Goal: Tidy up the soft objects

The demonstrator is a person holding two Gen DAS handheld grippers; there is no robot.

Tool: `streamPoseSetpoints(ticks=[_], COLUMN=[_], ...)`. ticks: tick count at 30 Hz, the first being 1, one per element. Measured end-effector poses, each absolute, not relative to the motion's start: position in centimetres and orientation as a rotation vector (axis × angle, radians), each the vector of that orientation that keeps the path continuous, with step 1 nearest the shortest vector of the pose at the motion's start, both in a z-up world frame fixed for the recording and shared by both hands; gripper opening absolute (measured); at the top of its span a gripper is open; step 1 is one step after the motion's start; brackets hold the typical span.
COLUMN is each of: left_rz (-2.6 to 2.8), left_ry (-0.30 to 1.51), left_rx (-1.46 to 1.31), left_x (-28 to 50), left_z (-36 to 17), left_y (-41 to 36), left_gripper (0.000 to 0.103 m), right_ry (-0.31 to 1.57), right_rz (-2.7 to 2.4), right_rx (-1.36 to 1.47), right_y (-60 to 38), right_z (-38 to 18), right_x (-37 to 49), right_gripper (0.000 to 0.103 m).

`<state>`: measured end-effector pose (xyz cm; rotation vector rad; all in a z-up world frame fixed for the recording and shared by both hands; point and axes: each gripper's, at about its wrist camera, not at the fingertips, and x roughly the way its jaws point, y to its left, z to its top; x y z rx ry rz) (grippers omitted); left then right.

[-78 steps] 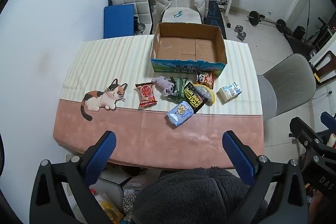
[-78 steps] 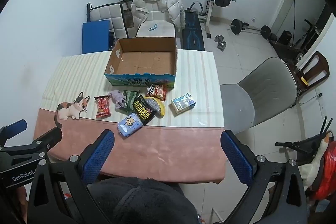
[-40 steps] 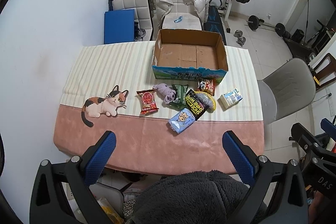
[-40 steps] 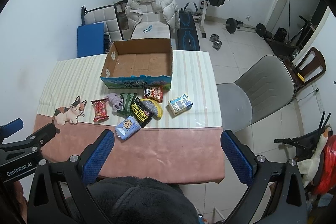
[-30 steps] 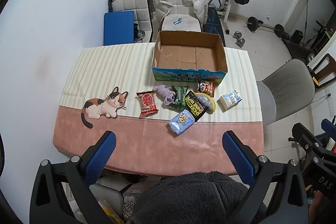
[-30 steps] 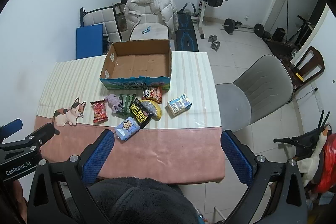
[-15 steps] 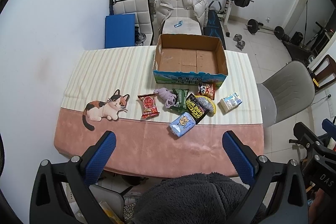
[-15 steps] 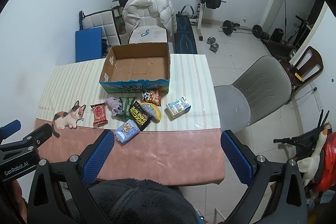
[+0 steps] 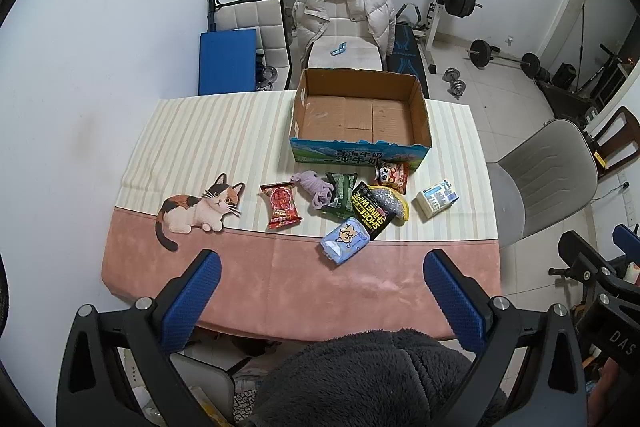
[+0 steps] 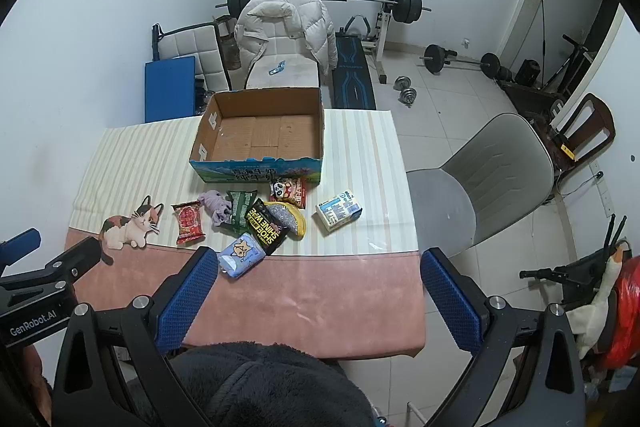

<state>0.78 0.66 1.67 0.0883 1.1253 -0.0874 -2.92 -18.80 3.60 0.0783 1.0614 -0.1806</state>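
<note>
Hovering wide open and empty above the table (image 9: 248,283), the left gripper (image 9: 320,291) and right gripper (image 10: 318,291) had yet to start; next, seemingly, the tissue pack (image 9: 345,241) into the cardboard box (image 9: 360,151).

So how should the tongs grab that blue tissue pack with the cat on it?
Come straight down on the tissue pack and pinch across its narrow middle. It lies flat and alone at the near edge of the pile, with bare tablecloth on its near sides, so its long sides look free.
</note>
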Motion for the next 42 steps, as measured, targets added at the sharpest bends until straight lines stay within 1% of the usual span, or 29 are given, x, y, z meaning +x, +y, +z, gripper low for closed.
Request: streamPoseSetpoints(ticks=[18, 23, 27, 29, 33, 37, 42], left_rz=[-0.084, -0.117, -0.154, -0.205, -0.228, -0.234, -0.203], left_ry=[1.128, 1.104, 1.136, 1.187, 1.286, 1.436, 1.568], left_rx=[0.071, 0.111, 0.223, 0.286, 0.431, 0.426, 0.415], left_x=[0.8, 3.5, 7.5, 9.6, 12.5, 14.6, 16.1], left_z=[1.4, -0.5, -5.9, -10.0, -18.5, -26.3, -33.9], left_y=[0.3, -0.6, -2.2, -3.3, -5.3, -6.4, -7.5], left_gripper=[0.103, 0.103, 0.103, 0.103, 0.103, 0.103, 0.103], right_ry=[1.064, 1.084, 1.151, 1.217, 1.381, 1.511, 1.576], right_rz=[-0.157, -0.131, -0.115, -0.107, -0.098, -0.158, -0.291], right_rx=[0.076, 0.123, 0.142, 0.148, 0.170, 0.366, 0.572], right_y=[-19.1, -20.2, -22.3, -23.4, -26.1, -30.1, -33.5], right_z=[3.8, 1.9, -3.0, -6.0, -14.6, -23.3, -32.9], right_x=[-2.3, -0.8, 2.7, 4.6, 9.0, 12.7, 17.1], right_gripper=[0.103, 0.103, 0.103, 0.103, 0.103, 0.103, 0.103])
